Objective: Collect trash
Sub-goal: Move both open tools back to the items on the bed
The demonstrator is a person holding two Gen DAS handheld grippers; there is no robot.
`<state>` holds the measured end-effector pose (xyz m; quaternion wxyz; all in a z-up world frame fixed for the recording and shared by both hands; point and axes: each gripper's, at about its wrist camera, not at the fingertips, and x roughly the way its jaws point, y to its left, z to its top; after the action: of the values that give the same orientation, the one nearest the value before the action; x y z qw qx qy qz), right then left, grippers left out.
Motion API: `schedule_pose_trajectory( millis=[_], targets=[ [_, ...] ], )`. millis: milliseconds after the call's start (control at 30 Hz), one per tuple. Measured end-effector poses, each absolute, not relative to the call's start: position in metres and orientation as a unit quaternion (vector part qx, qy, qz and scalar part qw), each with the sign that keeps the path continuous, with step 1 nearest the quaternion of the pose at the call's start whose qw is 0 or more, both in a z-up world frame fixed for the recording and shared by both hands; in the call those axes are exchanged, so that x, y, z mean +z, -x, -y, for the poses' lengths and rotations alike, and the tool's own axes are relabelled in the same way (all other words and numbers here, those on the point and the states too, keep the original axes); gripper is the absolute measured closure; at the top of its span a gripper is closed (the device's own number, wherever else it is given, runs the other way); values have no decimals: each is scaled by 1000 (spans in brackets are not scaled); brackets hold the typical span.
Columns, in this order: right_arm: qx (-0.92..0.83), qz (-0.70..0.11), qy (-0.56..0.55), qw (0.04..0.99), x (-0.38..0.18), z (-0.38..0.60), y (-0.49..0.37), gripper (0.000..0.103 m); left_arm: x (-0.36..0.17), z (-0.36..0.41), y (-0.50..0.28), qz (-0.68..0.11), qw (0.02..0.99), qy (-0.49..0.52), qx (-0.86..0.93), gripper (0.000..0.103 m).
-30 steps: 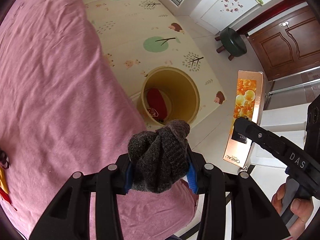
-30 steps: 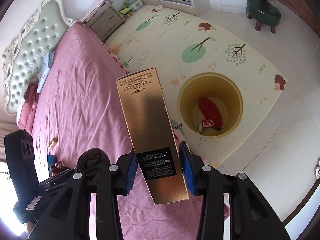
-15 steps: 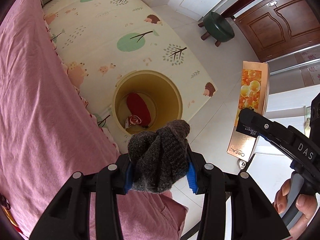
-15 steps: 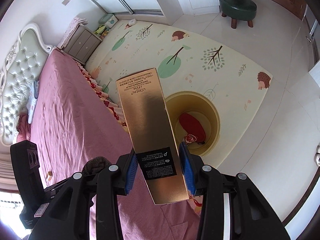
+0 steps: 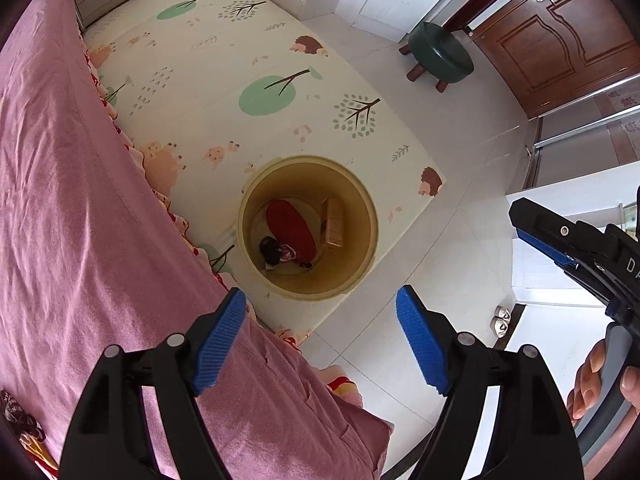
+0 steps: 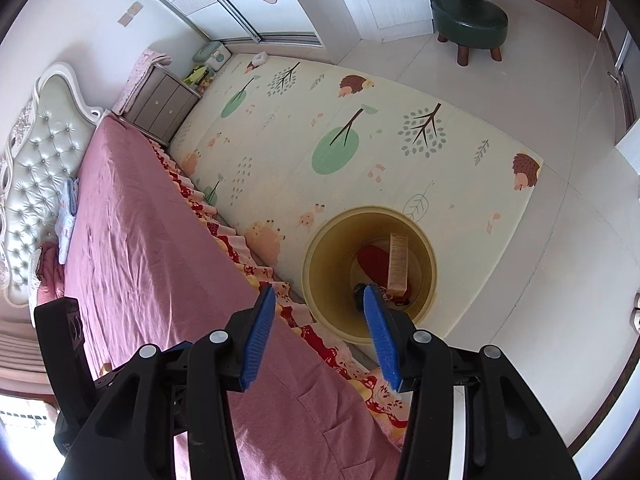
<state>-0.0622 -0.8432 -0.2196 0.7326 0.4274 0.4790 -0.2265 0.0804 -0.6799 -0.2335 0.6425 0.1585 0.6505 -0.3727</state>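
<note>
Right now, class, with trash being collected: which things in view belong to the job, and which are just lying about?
Part of the job:
- yellow bin
- gold carton, red packet and dark sock inside it
- left tool and right tool, both opening with nothing between them

Just lying about:
- green stool
- play mat
- pink bedspread
- nightstand

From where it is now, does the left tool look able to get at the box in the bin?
Probably yes: the left tool is empty, jaws opening, above the open bin, and nothing covers the box. It leans deep against the wall, so a long reach down.
</note>
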Motion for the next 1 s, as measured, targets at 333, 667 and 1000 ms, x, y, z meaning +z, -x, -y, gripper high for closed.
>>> schedule_pose_trajectory(
  millis=[333,667,1000],
  targets=[
    [-178,-497,-409,744,-205,791,30,57,-214,626,-87,-647,662,-134,-353,26],
    [-104,-527,-365,760,-190,704,-19,57,-192,534,-99,-639,697,-92,-313,26],
    [-23,-570,-303,764,-183,586,-54,57,-192,399,-99,-645,725,-44,-238,26]
  ],
)
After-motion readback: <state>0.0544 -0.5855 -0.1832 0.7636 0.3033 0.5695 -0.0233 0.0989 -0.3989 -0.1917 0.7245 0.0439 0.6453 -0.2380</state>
